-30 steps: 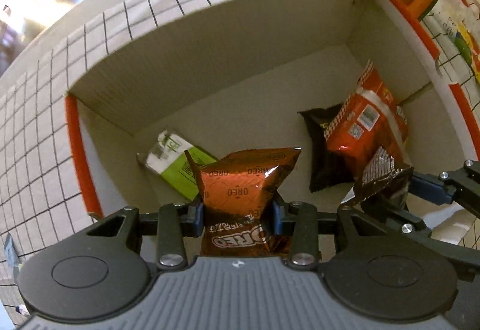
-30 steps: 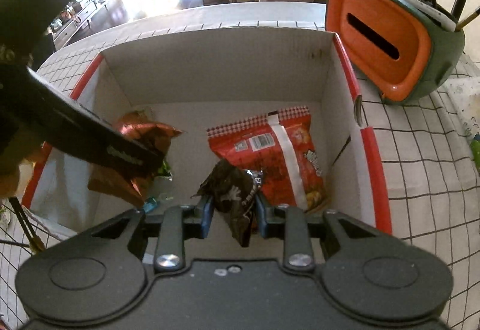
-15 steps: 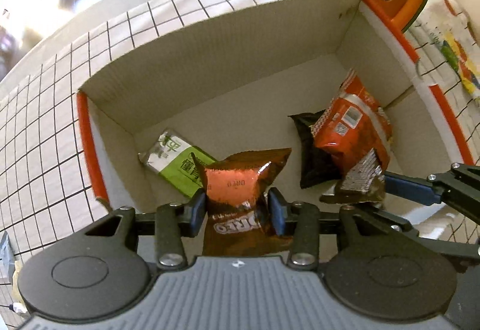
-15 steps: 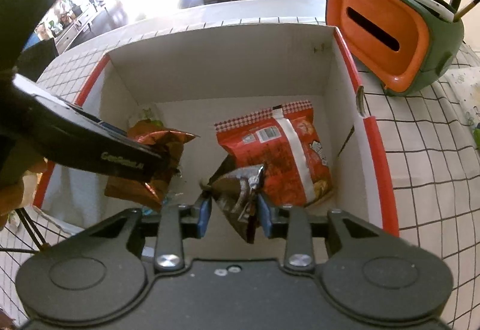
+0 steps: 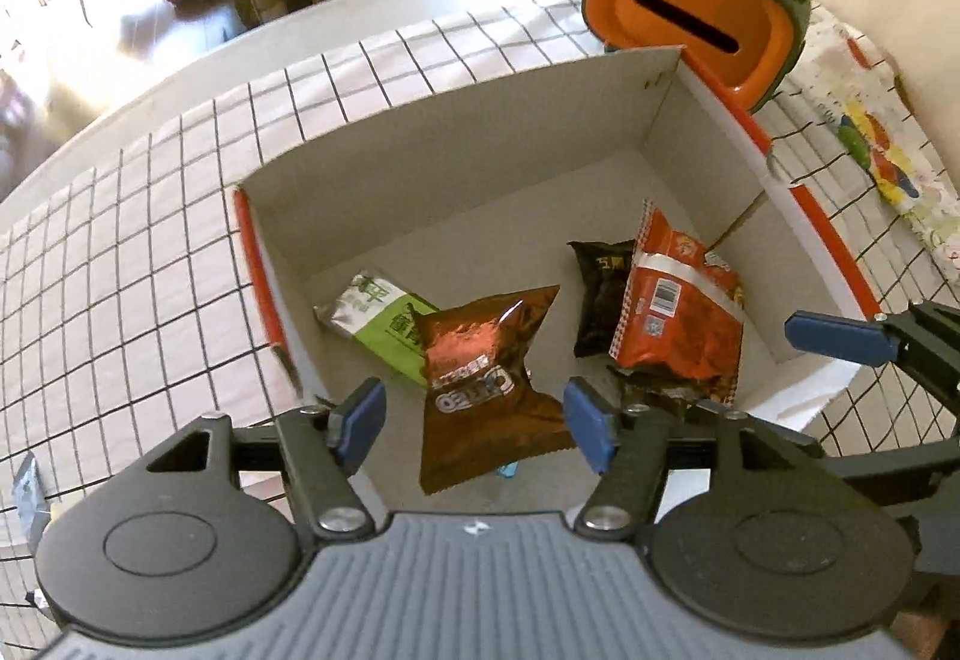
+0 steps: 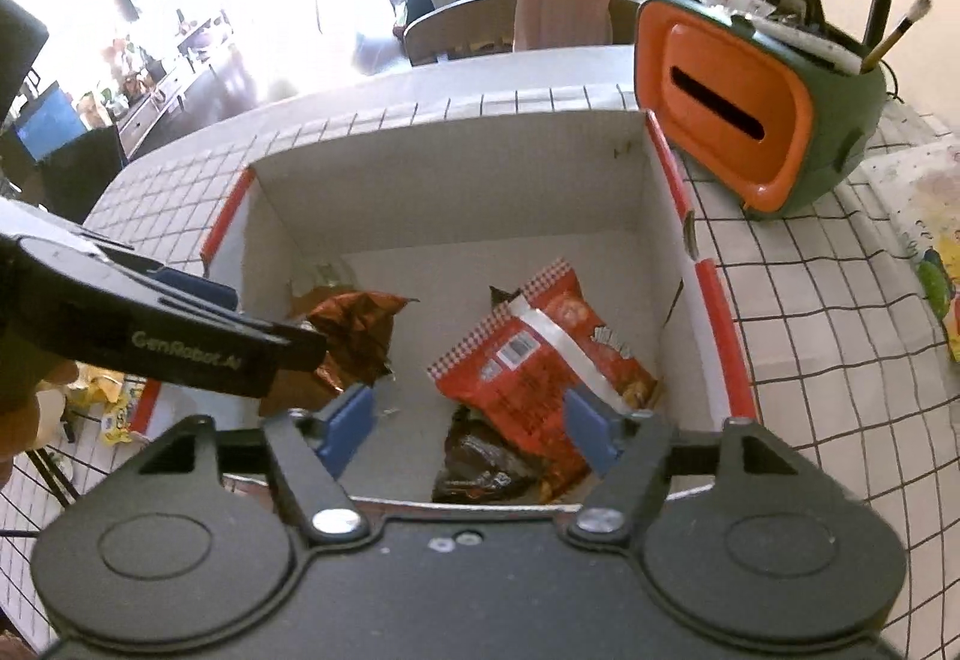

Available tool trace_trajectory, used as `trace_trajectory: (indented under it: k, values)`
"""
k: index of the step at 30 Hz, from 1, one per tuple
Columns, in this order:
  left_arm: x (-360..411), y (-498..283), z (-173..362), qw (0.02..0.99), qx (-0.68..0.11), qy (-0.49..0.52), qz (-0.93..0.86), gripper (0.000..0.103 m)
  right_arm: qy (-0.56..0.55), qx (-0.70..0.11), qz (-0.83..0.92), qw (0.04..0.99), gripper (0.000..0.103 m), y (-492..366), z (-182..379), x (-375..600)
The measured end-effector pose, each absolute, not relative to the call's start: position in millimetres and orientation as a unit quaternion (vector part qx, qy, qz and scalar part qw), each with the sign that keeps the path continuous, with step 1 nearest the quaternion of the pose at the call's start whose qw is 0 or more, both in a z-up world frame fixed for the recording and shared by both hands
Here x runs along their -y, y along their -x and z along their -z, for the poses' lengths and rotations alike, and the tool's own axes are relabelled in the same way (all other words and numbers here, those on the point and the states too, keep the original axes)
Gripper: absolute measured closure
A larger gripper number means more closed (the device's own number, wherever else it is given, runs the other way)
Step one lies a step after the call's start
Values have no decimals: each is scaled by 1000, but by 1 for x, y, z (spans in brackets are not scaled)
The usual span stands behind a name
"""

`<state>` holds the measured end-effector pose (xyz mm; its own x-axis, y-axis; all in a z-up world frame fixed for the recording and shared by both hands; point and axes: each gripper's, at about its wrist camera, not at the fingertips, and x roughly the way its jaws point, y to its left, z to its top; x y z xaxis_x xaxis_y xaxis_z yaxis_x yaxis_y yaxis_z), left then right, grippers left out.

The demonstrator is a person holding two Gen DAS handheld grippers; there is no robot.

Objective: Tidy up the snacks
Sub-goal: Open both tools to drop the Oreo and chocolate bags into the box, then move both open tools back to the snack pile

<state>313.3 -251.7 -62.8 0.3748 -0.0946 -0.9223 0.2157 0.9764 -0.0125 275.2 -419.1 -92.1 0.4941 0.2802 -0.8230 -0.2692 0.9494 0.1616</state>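
Both claws hang above an open cardboard box (image 5: pixel 456 162) with orange-trimmed rims that stands on a worktop (image 5: pixel 150 240) covered in a white grid-lined cloth. The left claw (image 5: pixel 474 420) has just been opening; its blue pads stand wide, and the copper Oreo packet (image 5: pixel 486 378) lies between them on the box floor, touched by neither. Part of that packet overlaps a green-and-silver packet (image 5: pixel 378 318) beside the left wall. The right claw (image 6: pixel 468 426) has also just been opening and now gapes wide, with nothing pressed between its pads; below it a dark brown packet (image 6: pixel 480 462) rests at the near edge of the box floor, partly under a red packet (image 6: pixel 540 360) that leans toward the right wall. A black packet (image 5: pixel 600 294) lies behind the red one. An orange-and-green holder (image 6: pixel 750 120) with brushes stands just beyond the box's far right corner.
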Motion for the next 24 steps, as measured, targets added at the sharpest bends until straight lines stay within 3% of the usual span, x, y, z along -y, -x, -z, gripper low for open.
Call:
trace_trajectory:
  k: [15, 24]
  values:
    - [208, -265, 26, 858, -498, -46, 115, 26, -22, -449, -163, 878, 9, -239, 59, 396]
    - [156, -232, 7, 880, -461, -21, 110, 21, -35, -432, -174, 884, 2, -217, 44, 365]
